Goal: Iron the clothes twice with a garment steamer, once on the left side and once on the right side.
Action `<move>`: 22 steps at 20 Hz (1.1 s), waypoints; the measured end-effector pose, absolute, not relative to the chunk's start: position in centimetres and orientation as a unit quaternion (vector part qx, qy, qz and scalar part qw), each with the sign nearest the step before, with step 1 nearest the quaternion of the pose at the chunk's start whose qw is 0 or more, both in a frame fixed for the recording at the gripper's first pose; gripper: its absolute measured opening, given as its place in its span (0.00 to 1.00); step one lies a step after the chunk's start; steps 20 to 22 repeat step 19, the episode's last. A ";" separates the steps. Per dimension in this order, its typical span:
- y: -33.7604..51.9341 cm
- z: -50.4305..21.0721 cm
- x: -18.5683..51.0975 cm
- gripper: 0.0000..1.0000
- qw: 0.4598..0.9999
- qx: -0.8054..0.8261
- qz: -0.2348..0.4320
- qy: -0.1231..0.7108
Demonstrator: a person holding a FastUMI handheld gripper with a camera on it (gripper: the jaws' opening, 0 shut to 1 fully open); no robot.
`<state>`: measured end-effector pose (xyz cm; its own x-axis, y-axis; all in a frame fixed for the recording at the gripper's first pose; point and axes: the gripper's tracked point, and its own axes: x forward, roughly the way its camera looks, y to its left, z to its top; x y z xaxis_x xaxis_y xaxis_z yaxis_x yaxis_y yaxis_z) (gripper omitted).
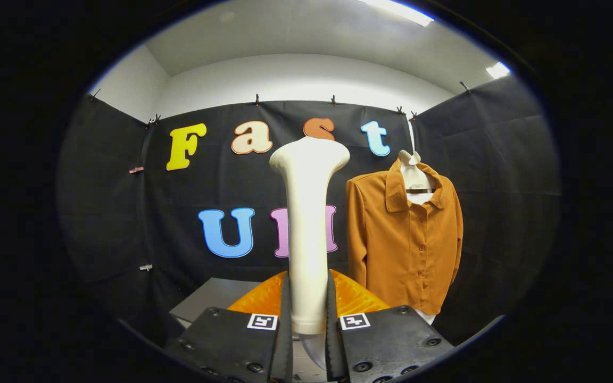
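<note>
Right at the bottom of the gripper view, the gripper [307, 324] is clenched on the garment steamer [307, 223]: both fingers press against the sides of its pale handle, one on each side, with no gap showing between finger and handle. The steamer stands upright between the fingers, its slim cream body rising straight ahead of them and flaring at the top into a wider, rounded head. Below the fingers' grip the handle narrows to a greyish end that shows in the slot between them.

Just behind the handle, on either side of it, two ribbed orange surfaces [354, 298] fan outward; what they belong to cannot be told. To the left of these and a little beyond the fingers lies the grey corner of a worktop [208, 300].

Beyond the fingers and to the right of the steamer, the orange shirt [405, 244] hangs on a pale hanger [415, 178] against the black cloth wall [498, 170] of the booth. It faces forward, collar open, buttoned down the front, sleeves hanging straight at its sides, and a strip of white shows under its hem. The steamer's head is well apart from the shirt, to its left and not touching it.

Above the cloth, a white wall and ceiling carry two bright light panels [399, 10].
</note>
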<state>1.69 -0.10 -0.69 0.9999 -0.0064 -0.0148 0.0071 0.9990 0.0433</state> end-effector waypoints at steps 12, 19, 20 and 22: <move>-0.3 -0.6 1.7 0.28 1.000 0.020 -0.006 0.007; -0.1 -0.6 1.9 0.28 1.000 0.020 -0.006 0.009; -0.1 -0.6 1.9 0.28 1.000 0.020 -0.006 0.009; -0.1 -0.6 1.9 0.28 1.000 0.020 -0.006 0.009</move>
